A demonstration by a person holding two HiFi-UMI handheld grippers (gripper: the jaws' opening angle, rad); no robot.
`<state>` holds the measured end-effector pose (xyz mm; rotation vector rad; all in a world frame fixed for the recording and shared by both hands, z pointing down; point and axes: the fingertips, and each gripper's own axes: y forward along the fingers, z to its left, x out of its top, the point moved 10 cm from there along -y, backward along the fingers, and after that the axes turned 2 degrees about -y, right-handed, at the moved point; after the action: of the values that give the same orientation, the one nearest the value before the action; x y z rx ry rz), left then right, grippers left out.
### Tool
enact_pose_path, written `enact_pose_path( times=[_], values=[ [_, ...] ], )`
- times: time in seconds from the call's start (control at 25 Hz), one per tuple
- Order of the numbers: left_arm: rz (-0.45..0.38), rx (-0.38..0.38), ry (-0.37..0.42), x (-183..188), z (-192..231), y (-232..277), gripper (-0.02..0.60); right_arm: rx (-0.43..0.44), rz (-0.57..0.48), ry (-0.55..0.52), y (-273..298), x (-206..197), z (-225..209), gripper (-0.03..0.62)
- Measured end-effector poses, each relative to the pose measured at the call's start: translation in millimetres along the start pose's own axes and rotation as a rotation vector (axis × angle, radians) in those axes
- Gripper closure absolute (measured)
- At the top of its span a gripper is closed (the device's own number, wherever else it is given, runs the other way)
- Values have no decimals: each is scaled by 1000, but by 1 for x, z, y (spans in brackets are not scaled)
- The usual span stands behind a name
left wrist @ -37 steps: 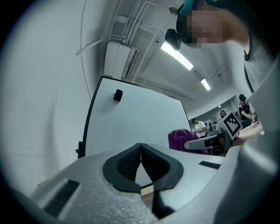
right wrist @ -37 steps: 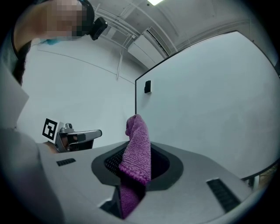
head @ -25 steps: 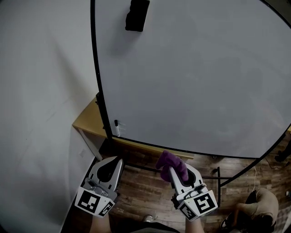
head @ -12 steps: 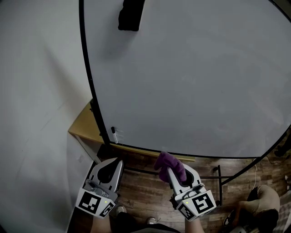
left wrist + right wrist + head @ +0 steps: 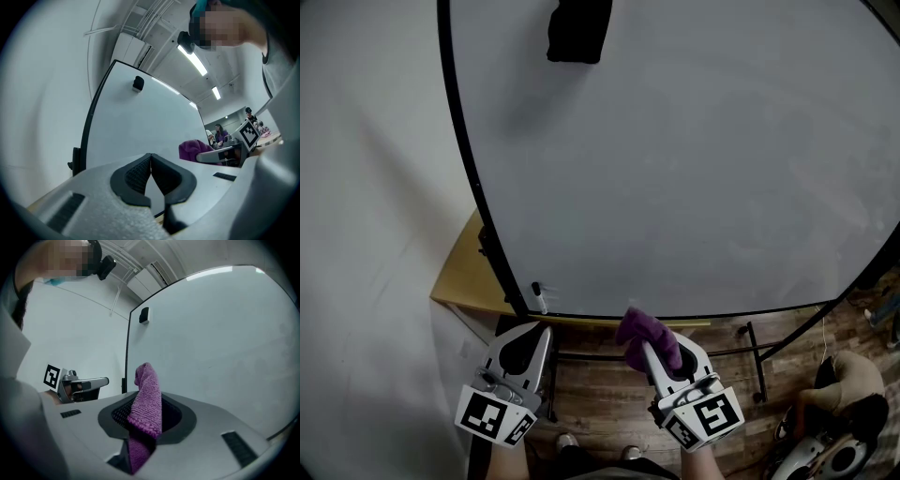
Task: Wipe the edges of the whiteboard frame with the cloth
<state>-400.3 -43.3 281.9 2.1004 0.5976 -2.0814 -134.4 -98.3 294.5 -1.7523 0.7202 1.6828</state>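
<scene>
Head view: our right gripper (image 5: 645,349) carries the one purple cloth (image 5: 649,334) just below the whiteboard frame (image 5: 741,313), whose bottom edge runs left to right ahead of it. Our left gripper (image 5: 540,330) hangs alongside, near the frame's lower corner. Left gripper view: its jaws are together on nothing. Right gripper view: we see jaws clamped on the cloth, free end upright toward the single whiteboard (image 5: 225,343).

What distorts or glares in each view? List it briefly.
Head view: dim, and the lens bows the frame into a curve. Left gripper view: fisheye with dark corners, and the ceiling lights glare. Right gripper view: same fisheye, with the cloth close and sharp.
</scene>
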Motion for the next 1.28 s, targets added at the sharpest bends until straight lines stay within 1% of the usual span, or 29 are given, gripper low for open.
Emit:
enact_pose_path(
  times=[0.32, 0.56, 0.72, 0.84, 1.04, 1.28],
  values=[
    [15, -80, -12, -12, 48, 2, 565, -74, 17, 6, 35, -12, 27, 514],
    [31, -115, -18, -22, 83, -2, 565, -117, 28, 26, 62, -26, 44, 514],
    [51, -132, -33, -37, 106, -5, 565, -139, 50, 36, 83, -42, 54, 514],
    [68, -138, -41, -41, 114, -7, 565, -148, 71, 47, 90, -49, 59, 514],
    [92, -152, -50, -35, 117, -9, 565, -152, 108, 69, 96, -53, 66, 514],
    [123, -166, -75, -76, 134, -14, 565, -145, 172, 91, 122, -99, 74, 514]
  ],
)
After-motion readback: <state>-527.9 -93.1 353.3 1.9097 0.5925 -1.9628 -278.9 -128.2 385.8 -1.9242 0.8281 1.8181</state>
